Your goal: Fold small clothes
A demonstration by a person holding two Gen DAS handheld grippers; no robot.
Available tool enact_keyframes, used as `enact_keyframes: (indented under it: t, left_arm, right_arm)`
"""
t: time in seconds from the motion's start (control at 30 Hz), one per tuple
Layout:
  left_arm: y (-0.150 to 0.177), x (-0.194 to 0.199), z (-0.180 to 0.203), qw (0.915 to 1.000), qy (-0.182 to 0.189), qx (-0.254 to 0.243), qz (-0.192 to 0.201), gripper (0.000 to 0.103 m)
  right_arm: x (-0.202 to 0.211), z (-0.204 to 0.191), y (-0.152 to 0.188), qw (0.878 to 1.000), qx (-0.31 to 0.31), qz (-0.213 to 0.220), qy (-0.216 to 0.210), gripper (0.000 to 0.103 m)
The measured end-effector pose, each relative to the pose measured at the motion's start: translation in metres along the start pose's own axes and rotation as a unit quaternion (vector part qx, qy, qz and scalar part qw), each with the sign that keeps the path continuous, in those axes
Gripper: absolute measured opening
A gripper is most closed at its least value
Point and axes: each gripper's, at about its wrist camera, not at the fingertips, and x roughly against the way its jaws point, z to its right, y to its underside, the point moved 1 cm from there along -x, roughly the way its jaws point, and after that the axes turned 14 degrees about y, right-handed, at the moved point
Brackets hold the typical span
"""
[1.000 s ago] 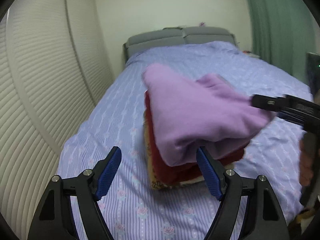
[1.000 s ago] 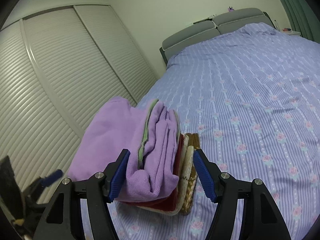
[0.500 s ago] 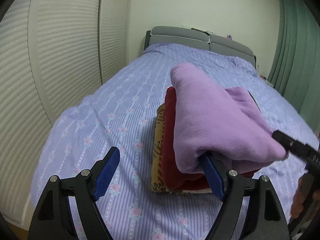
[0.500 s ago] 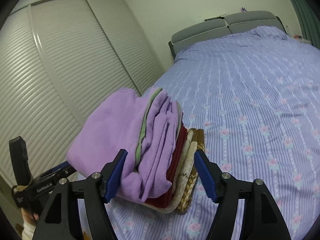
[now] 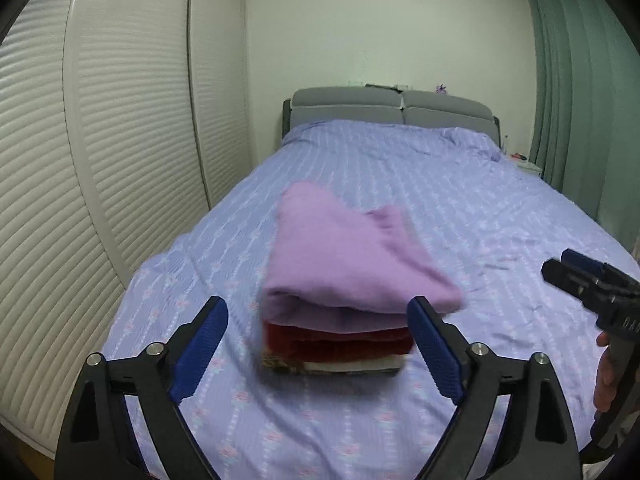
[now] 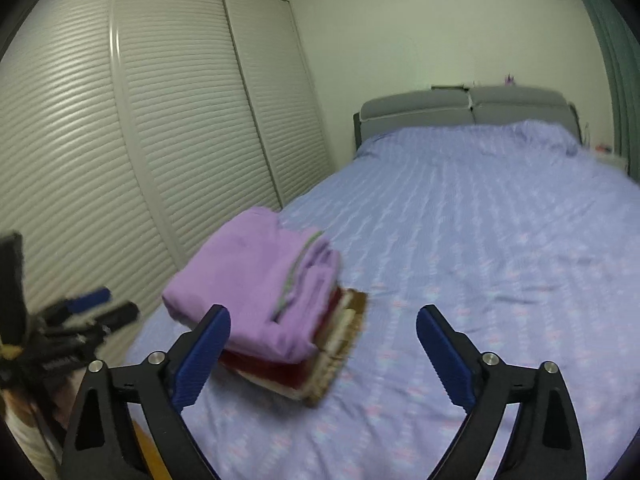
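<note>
Right wrist only: purple garment's green trim.

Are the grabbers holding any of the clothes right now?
No. Both hand-held grippers, left and right, are opening and empty; the folded pile sits free on the bed.

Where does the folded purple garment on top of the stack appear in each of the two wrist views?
Left wrist view: purple garment lies at centre, topping the stack, just beyond the jaws.
Right wrist view: purple garment lies left of centre, above the left jaw.
Shared landmark: grey headboard at the far end of the bed.
</note>
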Motion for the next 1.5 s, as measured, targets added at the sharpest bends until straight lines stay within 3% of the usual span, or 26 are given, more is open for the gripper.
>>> enact_keyframes:
  t: [0.37, 0.63, 0.87, 1.07, 1.5]
  left_arm:
    - [0.025, 0.010, 0.134, 0.9977, 0.067, -0.010, -0.008, 0.097]
    - [0.049, 0.027, 0.237, 0.9930, 0.110, -0.044, 0.004, 0.100]
    - [0.058, 0.039, 0.302, 0.9899, 0.129, -0.057, 0.011, 0.100]
    - [0.072, 0.046, 0.331, 0.9896, 0.129, -0.061, 0.013, 0.100]
    - [0.087, 0.051, 0.351, 0.9883, 0.135, -0.071, 0.003, 0.100]
  right_arm:
    - [0.095, 0.100, 0.028, 0.996, 0.042, 0.019, 0.074, 0.098]
    - [0.159, 0.172, 0.051, 0.995, 0.019, 0.013, 0.100, 0.098]
    - [0.207, 0.222, 0.076, 0.993, -0.001, 0.016, 0.121, 0.098]
    - [0.231, 0.245, 0.093, 0.990, 0.000, 0.022, 0.138, 0.098]
    - [0.247, 0.271, 0.109, 0.990, -0.031, 0.018, 0.138, 0.098]
